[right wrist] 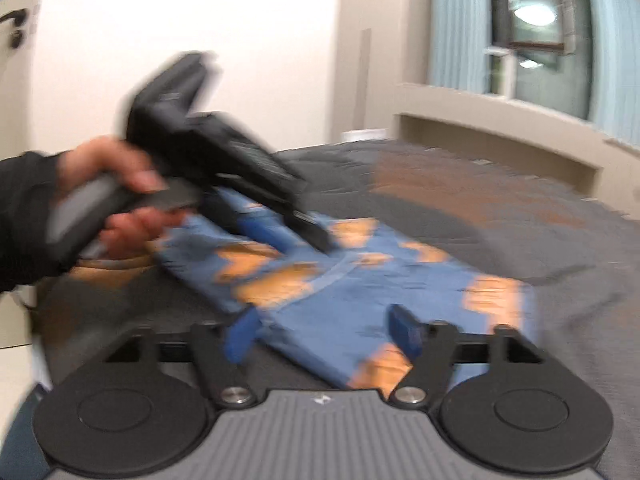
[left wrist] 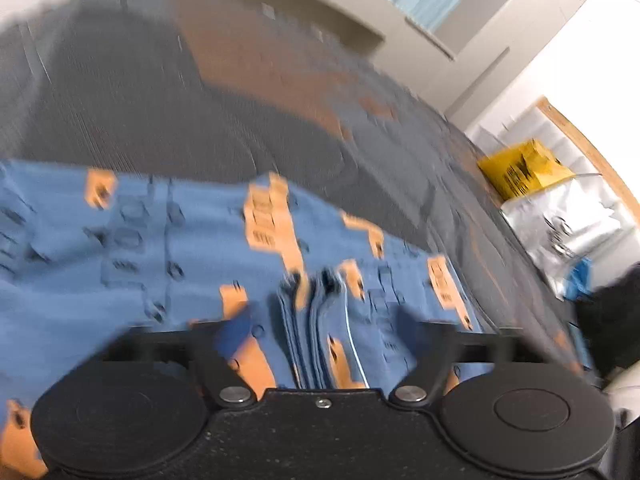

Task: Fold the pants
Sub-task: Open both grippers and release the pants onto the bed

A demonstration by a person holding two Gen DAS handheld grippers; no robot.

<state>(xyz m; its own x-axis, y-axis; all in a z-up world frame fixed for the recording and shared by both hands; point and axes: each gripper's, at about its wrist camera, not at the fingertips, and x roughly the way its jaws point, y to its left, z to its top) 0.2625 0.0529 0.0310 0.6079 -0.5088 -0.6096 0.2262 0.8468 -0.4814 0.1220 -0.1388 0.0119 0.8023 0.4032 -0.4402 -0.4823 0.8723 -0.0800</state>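
Observation:
Blue pants (left wrist: 160, 240) with orange patches lie folded on a dark grey bed cover (left wrist: 160, 100). In the left wrist view a stack of folded cloth edges runs between my left gripper's fingers (left wrist: 232, 332). My left gripper (left wrist: 320, 326) stands open and its pads do not press the cloth. In the right wrist view the pants (right wrist: 360, 292) lie flat, and my right gripper (right wrist: 323, 332) is open over their near edge. The left gripper (right wrist: 292, 236), held by a hand (right wrist: 120, 184) in a dark sleeve, points down at the pants' far left part. Both views are blurred.
A yellow bag (left wrist: 524, 168) and a silver bag (left wrist: 568, 216) sit beside the bed at the right. A beige ledge (right wrist: 500, 128) under a curtained window (right wrist: 540, 32) runs behind the bed (right wrist: 520, 208). A door handle (right wrist: 16, 28) shows at far left.

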